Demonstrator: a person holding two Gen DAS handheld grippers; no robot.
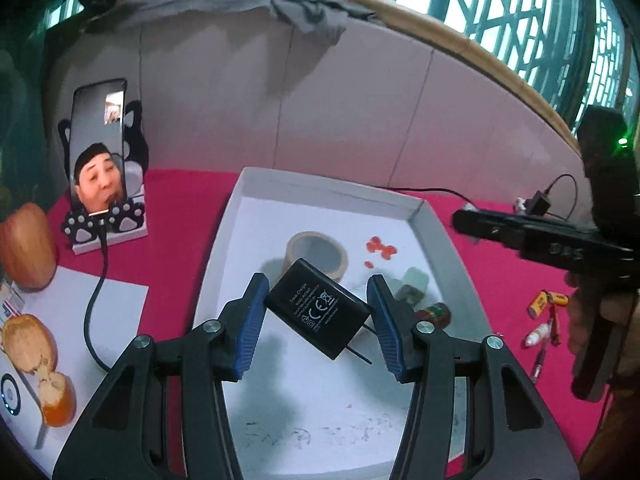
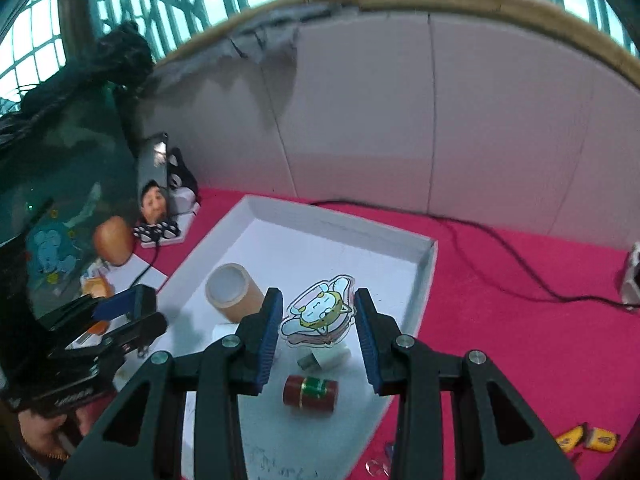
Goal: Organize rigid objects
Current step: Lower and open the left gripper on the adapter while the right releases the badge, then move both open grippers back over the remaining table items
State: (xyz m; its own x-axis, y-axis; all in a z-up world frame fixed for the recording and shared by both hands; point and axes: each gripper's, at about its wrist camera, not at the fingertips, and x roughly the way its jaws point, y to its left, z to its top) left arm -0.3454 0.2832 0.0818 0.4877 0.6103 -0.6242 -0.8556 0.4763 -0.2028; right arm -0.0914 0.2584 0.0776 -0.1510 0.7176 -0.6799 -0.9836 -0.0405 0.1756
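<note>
My left gripper [image 1: 317, 282] is shut on a black travel charger [image 1: 320, 312], held tilted above the white tray [image 1: 332, 184] with its prongs pointing down to the right. My right gripper [image 2: 317, 296] is shut on a flat clear cartoon figure [image 2: 320, 314], also over the tray [image 2: 340, 220]. In the tray lie a brown tape roll [image 2: 232, 292], a red and green cylinder [image 2: 310, 394] and a small white and green piece [image 2: 326, 358]. In the right wrist view the left gripper [image 2: 128, 312] shows at the left edge.
A phone on a paw-print stand [image 1: 100, 152] stands at the back left with a black cable [image 1: 96, 300] trailing forward. Orange objects [image 1: 28, 246] lie on the left. Yellow packets [image 1: 548, 302] and a pen [image 1: 540, 354] lie on the red cloth to the right. A white panel [image 2: 440, 120] closes the back.
</note>
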